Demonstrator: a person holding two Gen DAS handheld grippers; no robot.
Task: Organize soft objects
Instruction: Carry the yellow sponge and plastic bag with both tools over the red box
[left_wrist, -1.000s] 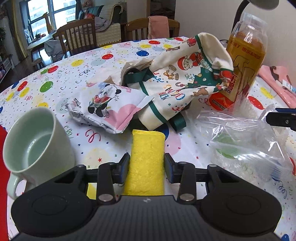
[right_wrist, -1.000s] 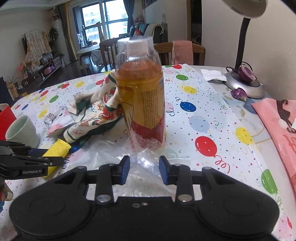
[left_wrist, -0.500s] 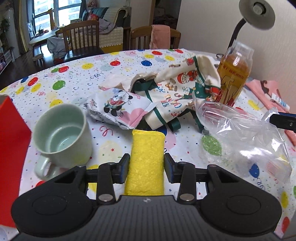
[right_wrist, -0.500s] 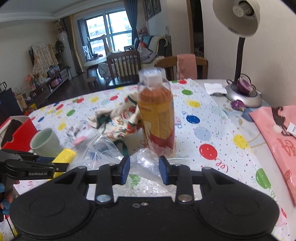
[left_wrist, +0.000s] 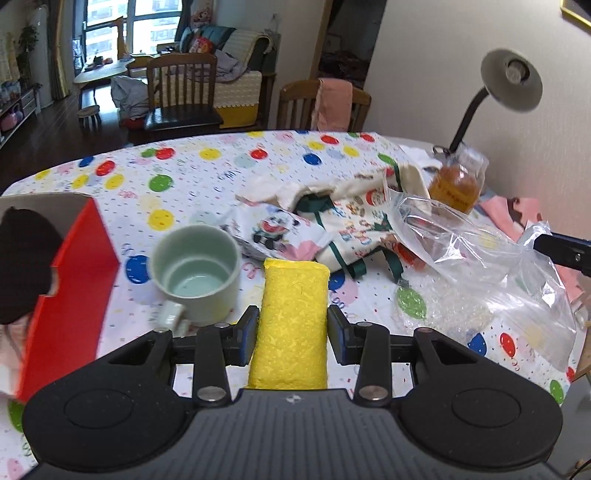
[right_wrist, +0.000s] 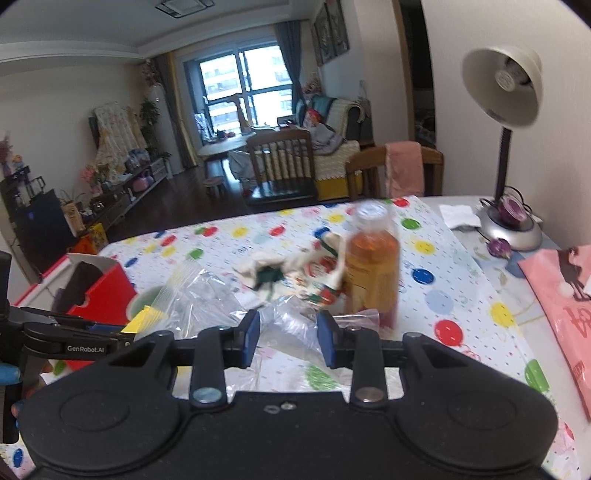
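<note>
Between the left gripper's (left_wrist: 291, 328) fingers the yellow sponge (left_wrist: 291, 317) stays clamped, now lifted higher above the table than a second ago. From the right wrist, the right gripper (right_wrist: 288, 341) pinches the raised clear plastic bag (right_wrist: 295, 325), probably ready for loading.

Soft, even daylight fills both views; it comes from the windows (right_wrist: 243, 88) at the far end of the room, which are blown out pale; the desk lamp (right_wrist: 502, 86) gives no visible glow; shadows on the tablecloth (left_wrist: 221, 173) are faint; fisheye distortion bends the walls and darkens the corners; the right wrist view is motion-blurred, smearing the bottle (right_wrist: 373, 266); the clear plastic bag (left_wrist: 480, 266) shows small glints.
</note>
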